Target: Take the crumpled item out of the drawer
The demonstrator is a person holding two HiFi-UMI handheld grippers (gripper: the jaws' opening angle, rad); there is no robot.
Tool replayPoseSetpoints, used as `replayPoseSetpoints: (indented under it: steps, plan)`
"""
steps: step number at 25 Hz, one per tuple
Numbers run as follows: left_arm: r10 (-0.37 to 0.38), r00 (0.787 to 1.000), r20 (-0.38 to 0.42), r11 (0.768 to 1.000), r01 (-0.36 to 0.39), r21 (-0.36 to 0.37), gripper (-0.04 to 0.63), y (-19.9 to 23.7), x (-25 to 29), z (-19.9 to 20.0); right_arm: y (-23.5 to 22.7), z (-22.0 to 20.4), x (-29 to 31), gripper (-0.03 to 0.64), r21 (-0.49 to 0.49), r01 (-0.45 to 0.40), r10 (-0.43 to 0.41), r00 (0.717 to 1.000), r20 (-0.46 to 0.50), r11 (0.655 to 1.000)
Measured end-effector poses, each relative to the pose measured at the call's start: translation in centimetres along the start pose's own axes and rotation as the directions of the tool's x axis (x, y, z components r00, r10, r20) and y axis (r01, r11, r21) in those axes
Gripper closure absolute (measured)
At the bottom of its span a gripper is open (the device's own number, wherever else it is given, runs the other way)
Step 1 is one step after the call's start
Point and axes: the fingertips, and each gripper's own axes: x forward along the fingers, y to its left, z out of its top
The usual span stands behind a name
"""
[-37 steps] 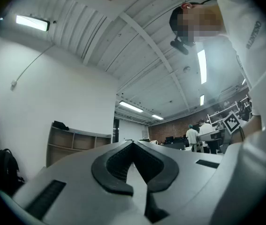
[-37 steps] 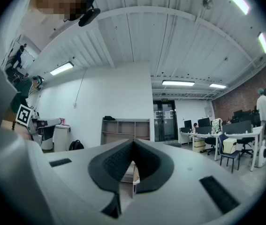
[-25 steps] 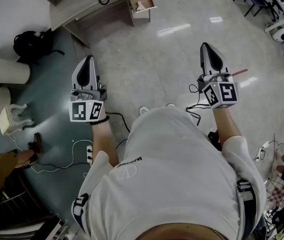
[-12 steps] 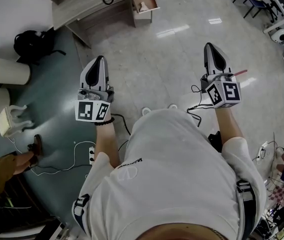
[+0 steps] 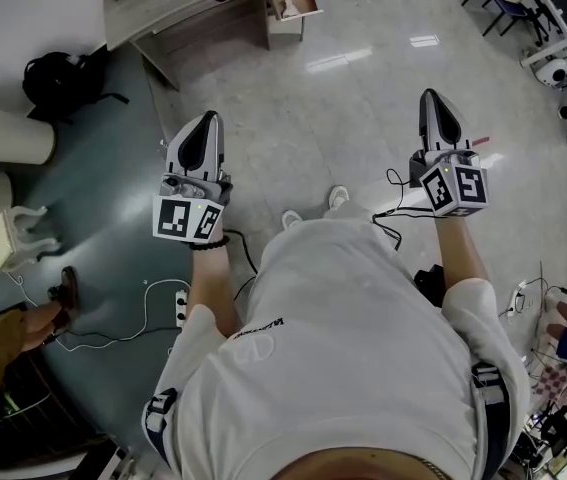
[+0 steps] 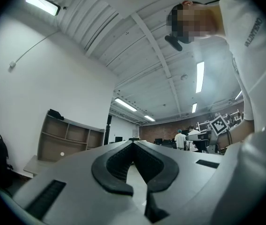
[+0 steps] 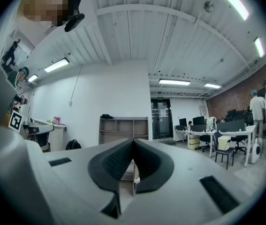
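Fingers (image 6: 113, 168) on your left gripper (image 5: 206, 126) are clamped tip to tip with nothing between them. Same on the right gripper (image 5: 431, 103): its fingers (image 7: 110, 167) are pressed together around empty air. Both tools are held out in front of you, left at ten o'clock, right at two o'clock, above bare floor (image 5: 363, 118).

Your target is way out at twelve o'clock. The drawer (image 5: 285, 30) stands pulled open beside the desk (image 5: 178, 13), and the pale crumpled item (image 5: 288, 9) lies inside it, well apart from either gripper. Your shoes (image 5: 337, 198) show just ahead of your body, one slightly in front of the other.

So by my read you're on the approach; nothing has been reached or grasped yet. What the next move calls for is closing that gap to the drawer, then parting one gripper's jaws before it goes in over the rim. The right one looks the more natural pick, as the drawer sits a touch nearer its line, though either could do it. Come down from above so the drawer walls don't block the jaws, and close on a raised fold of the item.
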Motion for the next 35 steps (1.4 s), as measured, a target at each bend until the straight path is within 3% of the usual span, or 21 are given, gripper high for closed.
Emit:
replayPoseSetpoints:
  steps: [16,22,35]
  plan:
    - [0.034,0.999,-0.009,0.999,-0.034,0.024,0.597,0.5,1.9,-0.1,-0.9,0.0,3.9,0.618,0.019,-0.051,0.051,0.998,0.028,0.999]
    - [0.032,0.999,-0.019,0.999,-0.032,0.036,0.597,0.5,4.9,-0.4,-2.8,-0.1,5.7,0.618,0.022,-0.068,0.067,0.997,0.031,0.997]
    - [0.033,0.998,-0.053,0.999,-0.031,0.042,0.597,1.0,16.4,-3.6,-9.0,-2.0,15.1,0.618,0.023,-0.159,0.159,0.987,0.000,0.987]
